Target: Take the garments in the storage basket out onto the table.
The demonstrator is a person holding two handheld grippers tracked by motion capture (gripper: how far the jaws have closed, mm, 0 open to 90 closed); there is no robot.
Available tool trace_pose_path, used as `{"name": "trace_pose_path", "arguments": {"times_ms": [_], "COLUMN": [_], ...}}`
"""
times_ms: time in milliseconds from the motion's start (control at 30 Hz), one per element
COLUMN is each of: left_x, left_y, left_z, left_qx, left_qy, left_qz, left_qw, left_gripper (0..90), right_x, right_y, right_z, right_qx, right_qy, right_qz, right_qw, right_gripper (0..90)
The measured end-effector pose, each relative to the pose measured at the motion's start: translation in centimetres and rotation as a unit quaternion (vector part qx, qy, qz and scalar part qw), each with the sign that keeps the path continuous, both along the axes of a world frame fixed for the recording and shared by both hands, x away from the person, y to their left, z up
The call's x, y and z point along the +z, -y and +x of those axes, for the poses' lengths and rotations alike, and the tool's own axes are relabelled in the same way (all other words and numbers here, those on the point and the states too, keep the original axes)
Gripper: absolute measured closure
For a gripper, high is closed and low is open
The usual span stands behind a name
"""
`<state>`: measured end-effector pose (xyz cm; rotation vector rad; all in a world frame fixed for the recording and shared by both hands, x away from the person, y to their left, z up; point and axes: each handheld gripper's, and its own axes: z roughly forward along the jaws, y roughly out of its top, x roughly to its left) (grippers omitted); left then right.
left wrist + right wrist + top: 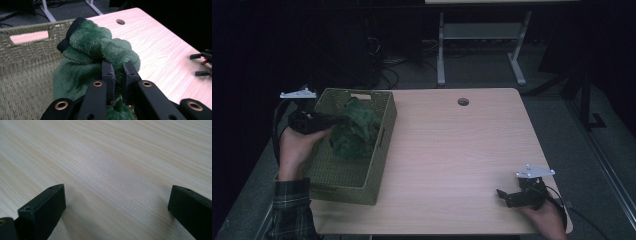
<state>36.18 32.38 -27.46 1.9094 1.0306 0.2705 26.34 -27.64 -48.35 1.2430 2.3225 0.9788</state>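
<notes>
On 1 table (452, 145): 1 basket (382, 145) at its left edge, 1 green fleece (354, 131) over it, clamped in left gripper (117, 71); right gripper (503, 196) near right corner, jaws apart, empty.

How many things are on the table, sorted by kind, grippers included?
Woven basket: 1
Green plush cloth: 1, in the basket, pinched by the left gripper
Grippers: 2, left and right gripper, whose jaws are apart
Total: 4
</notes>
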Motion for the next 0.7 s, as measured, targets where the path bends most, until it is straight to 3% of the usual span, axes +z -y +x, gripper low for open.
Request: {"name": "trace_pose_path", "arguments": {"times_ms": [467, 700], "left_x": [5.6, 8.0], "left_y": [1.3, 3.1], "left_z": [-0.3, -0.7], "left_qx": [-0.028, -0.053], "left_qy": [0.038, 0.064], "left_qz": [-0.005, -0.015], "left_qw": [0.9989, 0.9964], "left_gripper": [82.5, 82.5], "right_x": [0.0, 0.0], "right_y": [0.0, 0.0], "right_z": [0.0, 0.0], "right_qx": [0.001, 0.001], "right_qy": [0.000, 0.000], "right_qz": [-0.001, -0.001], "right_qw": [1.0000, 1.0000], "right_gripper": [1.0, 0.9]}}
